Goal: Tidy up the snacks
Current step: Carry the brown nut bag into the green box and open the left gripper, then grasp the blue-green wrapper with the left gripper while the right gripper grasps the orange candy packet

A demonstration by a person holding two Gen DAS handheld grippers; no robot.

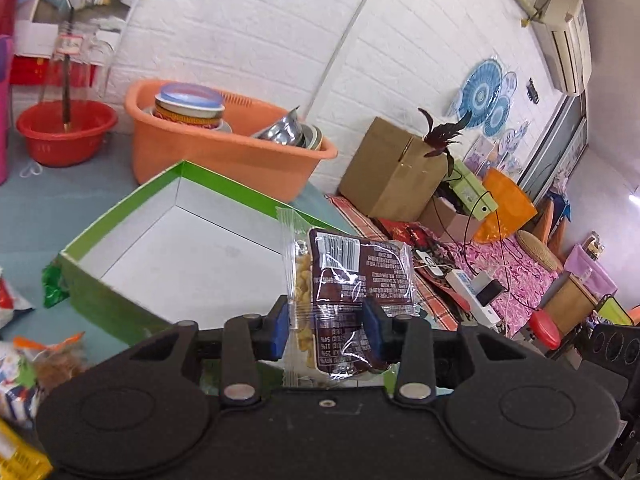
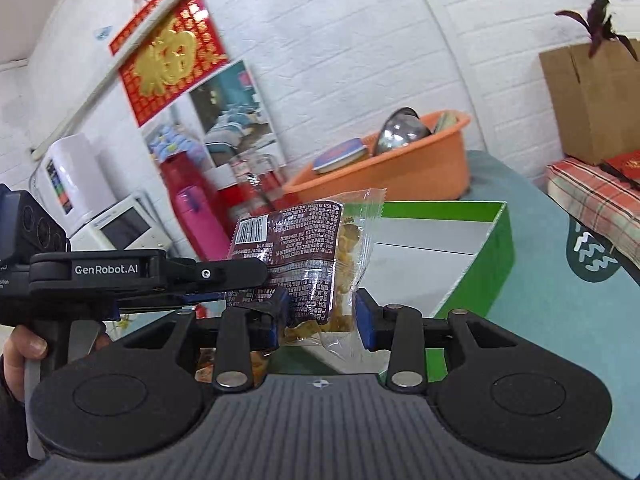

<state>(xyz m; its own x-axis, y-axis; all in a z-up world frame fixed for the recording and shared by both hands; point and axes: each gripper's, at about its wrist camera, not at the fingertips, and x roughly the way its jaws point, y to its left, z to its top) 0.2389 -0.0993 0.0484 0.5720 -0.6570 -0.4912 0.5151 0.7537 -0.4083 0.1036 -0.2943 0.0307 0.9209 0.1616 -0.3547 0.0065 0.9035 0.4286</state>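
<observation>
My left gripper (image 1: 326, 320) is shut on a brown snack packet (image 1: 352, 272) with a clear window of yellow pieces. It holds the packet upright over the near right corner of the green box (image 1: 104, 300), whose white inside is bare. In the right wrist view my right gripper (image 2: 322, 316) is shut on a similar brown packet (image 2: 304, 248), in front of the same green box (image 2: 492, 264). The left gripper (image 2: 256, 280) reaches in from the left, its tips against that packet; what it grips is hidden there.
An orange basin (image 1: 224, 152) of bowls and a red basin (image 1: 64, 132) stand behind the box. A cardboard box (image 1: 392, 168) and power strip (image 1: 476, 292) lie to the right. Loose snack packets (image 1: 24, 360) lie at the left. A hand (image 2: 20, 360) holds the left gripper's handle.
</observation>
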